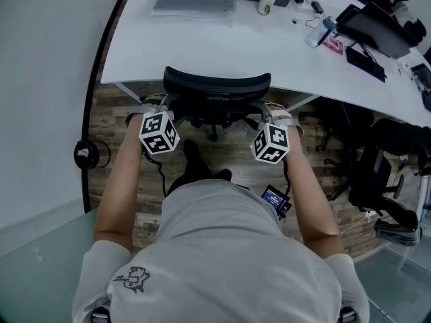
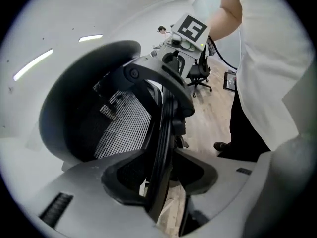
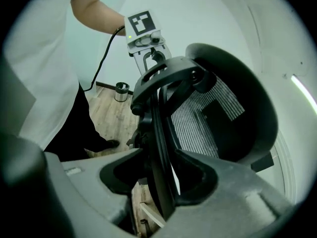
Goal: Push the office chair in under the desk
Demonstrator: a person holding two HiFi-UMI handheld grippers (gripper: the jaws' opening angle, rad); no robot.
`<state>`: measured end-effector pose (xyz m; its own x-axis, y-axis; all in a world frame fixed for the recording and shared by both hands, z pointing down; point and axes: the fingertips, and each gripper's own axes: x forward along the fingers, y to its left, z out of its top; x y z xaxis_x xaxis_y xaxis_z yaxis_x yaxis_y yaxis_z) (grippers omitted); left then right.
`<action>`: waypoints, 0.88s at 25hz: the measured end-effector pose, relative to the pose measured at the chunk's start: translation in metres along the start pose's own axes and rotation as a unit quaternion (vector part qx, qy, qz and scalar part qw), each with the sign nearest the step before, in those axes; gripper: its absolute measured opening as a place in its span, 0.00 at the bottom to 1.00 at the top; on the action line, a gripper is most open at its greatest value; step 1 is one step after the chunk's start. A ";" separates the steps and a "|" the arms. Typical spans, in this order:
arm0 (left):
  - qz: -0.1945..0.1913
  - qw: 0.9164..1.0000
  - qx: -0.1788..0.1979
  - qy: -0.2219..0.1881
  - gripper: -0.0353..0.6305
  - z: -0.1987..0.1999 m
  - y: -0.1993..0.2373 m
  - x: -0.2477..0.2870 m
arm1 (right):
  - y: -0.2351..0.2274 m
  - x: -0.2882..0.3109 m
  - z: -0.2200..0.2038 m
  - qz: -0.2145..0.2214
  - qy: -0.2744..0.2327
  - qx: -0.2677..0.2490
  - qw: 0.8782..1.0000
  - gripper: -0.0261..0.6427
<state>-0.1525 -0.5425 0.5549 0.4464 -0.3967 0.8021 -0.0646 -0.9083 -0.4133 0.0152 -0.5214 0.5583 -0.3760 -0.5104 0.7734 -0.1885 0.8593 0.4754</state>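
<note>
The office chair point(image 1: 217, 86) stands top centre in the head view, its back at the edge of the white surface point(image 1: 202, 46), with the left gripper point(image 1: 149, 108) and right gripper point(image 1: 277, 113) at its sides. Left gripper view: jaws wide, the stiff frame rim point(image 2: 166, 133) loose between them. Right gripper view: likewise wide, unclamped. The chair likely rolls easily; the rigid rim, not the yielding mesh point(image 3: 198, 118), suits pushing.

Subject wore a pale grey short-sleeved T-shirt point(image 1: 215, 247), with a small cartoon print point(image 1: 132, 278) at 7 o'clock in the head view, and dark trousers point(image 2: 247, 133). Left gripper point(image 2: 166, 182) and right gripper point(image 3: 158, 182) had grey shells. Each bore a white cube point(image 1: 159, 133) with black square markers. A black cable point(image 1: 161, 173) hung off the left.
</note>
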 end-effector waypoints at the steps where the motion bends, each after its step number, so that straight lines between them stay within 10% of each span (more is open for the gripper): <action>1: 0.006 1.000 -0.005 -0.005 0.31 0.003 0.000 -0.005 | 0.000 -0.005 0.001 -0.004 -0.006 0.007 1.000 0.32; 11: 0.051 0.982 -0.149 -0.102 0.31 0.060 -0.021 -0.047 | 0.006 -0.065 0.019 -0.021 -0.089 0.144 0.985 0.32; 22: 0.130 0.898 -0.326 -0.265 0.30 0.132 -0.029 -0.107 | 0.004 -0.144 0.047 -0.085 -0.235 0.279 0.927 0.18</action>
<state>-0.0807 -0.4557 0.4239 0.6920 -0.6445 0.3253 -0.6598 -0.7475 -0.0775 0.0261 -0.4427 0.4293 -0.6260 -0.6825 0.3772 -0.6726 0.7173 0.1817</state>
